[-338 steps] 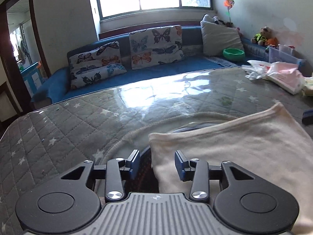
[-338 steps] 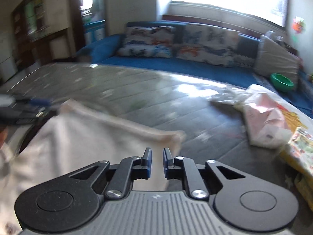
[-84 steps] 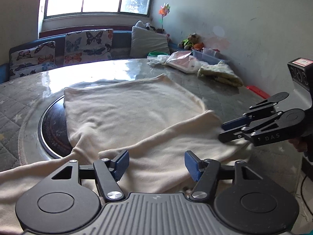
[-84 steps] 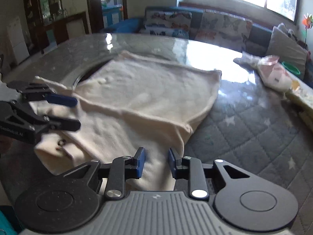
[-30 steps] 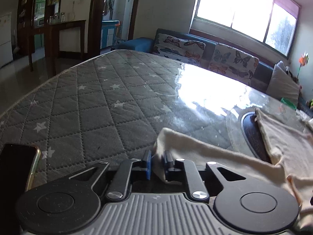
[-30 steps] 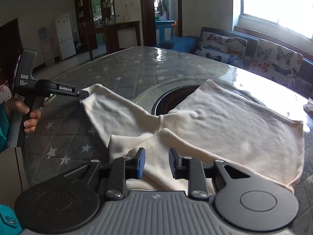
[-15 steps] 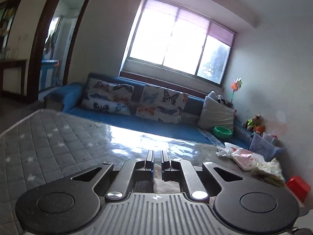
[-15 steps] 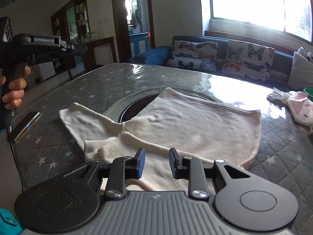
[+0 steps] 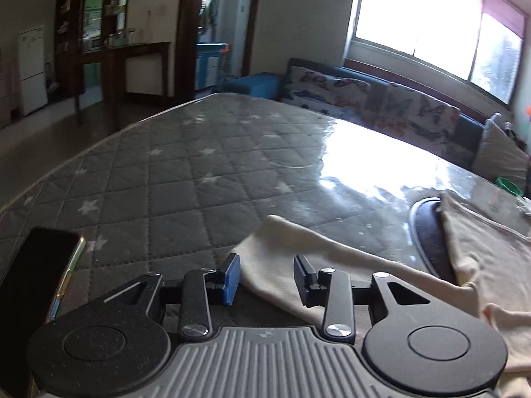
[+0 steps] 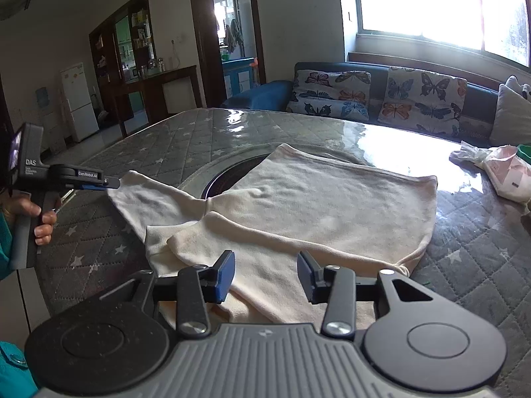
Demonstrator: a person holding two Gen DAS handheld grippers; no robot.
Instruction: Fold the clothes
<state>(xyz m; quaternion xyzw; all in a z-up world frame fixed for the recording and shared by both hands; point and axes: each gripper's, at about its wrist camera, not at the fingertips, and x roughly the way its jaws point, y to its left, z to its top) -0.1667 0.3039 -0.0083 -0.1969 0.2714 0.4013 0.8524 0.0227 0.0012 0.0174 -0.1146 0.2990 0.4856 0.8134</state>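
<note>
I have one cream garment spread on the quilted grey table, its body lying partly over a dark round inset in the tabletop, one sleeve stretched out flat toward my left and the other sleeve folded across the near edge. My left gripper is wide open with nothing in it, the cuff end of the outstretched sleeve lying on the table between and just ahead of its fingers. My right gripper is equally wide open and empty, poised over the folded sleeve near the garment's front edge. The cloth looks light, soft and limp: I expect it to sag and crease wherever it is unsupported, and to drag a little on the quilting but slide on the glossy part of the table. I judge the best hold is a pinch at the cuff edge, through both layers, so the sleeve lifts as one piece instead of peeling apart. Beyond that I count one dark phone at my left, two grippers, and two butterfly cushions on the sofa behind; the pile of bags at far right is too jumbled to count.
</note>
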